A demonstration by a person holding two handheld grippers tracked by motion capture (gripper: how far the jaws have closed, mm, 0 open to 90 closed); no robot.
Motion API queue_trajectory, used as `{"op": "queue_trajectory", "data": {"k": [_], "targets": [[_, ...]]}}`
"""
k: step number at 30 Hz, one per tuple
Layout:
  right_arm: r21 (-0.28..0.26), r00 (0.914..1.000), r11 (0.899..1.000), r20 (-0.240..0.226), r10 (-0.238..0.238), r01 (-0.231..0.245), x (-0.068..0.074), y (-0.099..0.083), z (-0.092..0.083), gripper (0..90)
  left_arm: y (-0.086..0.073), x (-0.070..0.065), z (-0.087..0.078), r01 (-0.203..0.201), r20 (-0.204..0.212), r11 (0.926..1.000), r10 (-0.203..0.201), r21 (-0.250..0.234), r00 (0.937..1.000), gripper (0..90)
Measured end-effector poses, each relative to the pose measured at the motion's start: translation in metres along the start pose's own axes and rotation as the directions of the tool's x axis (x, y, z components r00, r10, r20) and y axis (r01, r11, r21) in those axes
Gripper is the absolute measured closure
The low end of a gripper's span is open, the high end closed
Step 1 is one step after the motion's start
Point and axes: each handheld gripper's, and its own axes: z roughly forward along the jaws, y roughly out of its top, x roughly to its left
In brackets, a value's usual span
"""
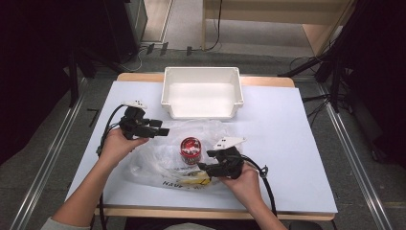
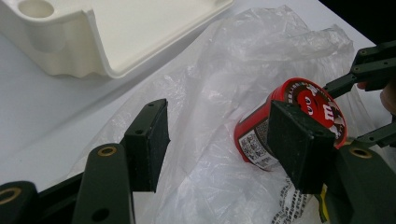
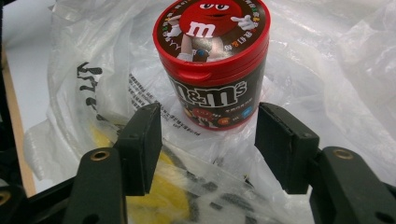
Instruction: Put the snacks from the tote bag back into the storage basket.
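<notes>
- Can [image 1: 190, 149]: red-lidded candy can, upright on a clear plastic bag [image 1: 158, 165], near the table's middle, in front of the white bin [image 1: 201, 92].
- Right gripper [image 1: 205, 166]: jaws spread, empty, aimed at the can; in the right gripper view the can [image 3: 212, 65] stands just beyond the fingertips, between their lines.
- Left gripper [image 1: 164, 131]: jaws spread, empty, over the bag's far-left part, beside the can [image 2: 285, 123].
- Bag: crumpled, printed, with something yellow under it near the right gripper.
- Risk: the film is slick and loose; a jaw could catch it and drag or tip the can.
- Risk: an off-centre squeeze on the round wall could make the can slip out.
</notes>
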Motion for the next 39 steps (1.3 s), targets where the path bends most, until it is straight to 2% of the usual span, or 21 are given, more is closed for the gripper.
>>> {"op": "queue_trajectory", "data": {"k": [7, 10, 12, 18, 20, 29, 39], "targets": [[-0.005, 0.9999, 1.000, 0.006, -0.013, 0.013, 0.002, 0.006, 0.002, 38.6, 0.000, 0.001, 0.000, 0.003, -0.004, 1.0000, -0.003, -0.001, 1.0000, 40.3], [-0.023, 0.9998, 1.000, 0.007, -0.021, 0.021, 0.003, 0.009, 0.003, 33.5, 0.000, 0.001, 0.000, 0.003, -0.006, 1.0000, -0.003, 0.000, 1.0000, 40.4], [-0.037, 1.0000, 0.999, -0.001, -0.010, 0.010, 0.002, 0.011, 0.003, 28.7, 0.000, 0.002, 0.000, 0.003, -0.007, 1.0000, -0.003, 0.001, 1.0000, 40.6], [-0.040, 0.9999, 0.999, 0.010, -0.005, 0.006, 0.003, 0.015, 0.009, 21.1, 0.000, 0.002, 0.000, 0.005, -0.006, 1.0000, -0.005, 0.004, 1.0000, 40.7], [-0.039, 1.0000, 0.999, -0.003, -0.007, 0.007, 0.004, 0.016, 0.012, 19.1, 0.000, 0.003, 0.000, 0.006, -0.006, 1.0000, -0.006, 0.003, 1.0000, 40.7], [-0.039, 1.0000, 0.999, 0.004, 0.005, -0.005, 0.005, 0.020, 0.026, 19.9, 0.000, 0.004, 0.000, 0.011, -0.006, 0.9999, -0.011, 0.005, 0.9999, 40.7], [-0.031, 0.9991, 1.000, 0.041, 0.002, -0.001, 0.006, 0.025, 0.039, 20.0, 0.000, 0.004, 0.002, 0.011, -0.006, 0.9999, -0.011, 0.010, 0.9999, 40.8]]}}
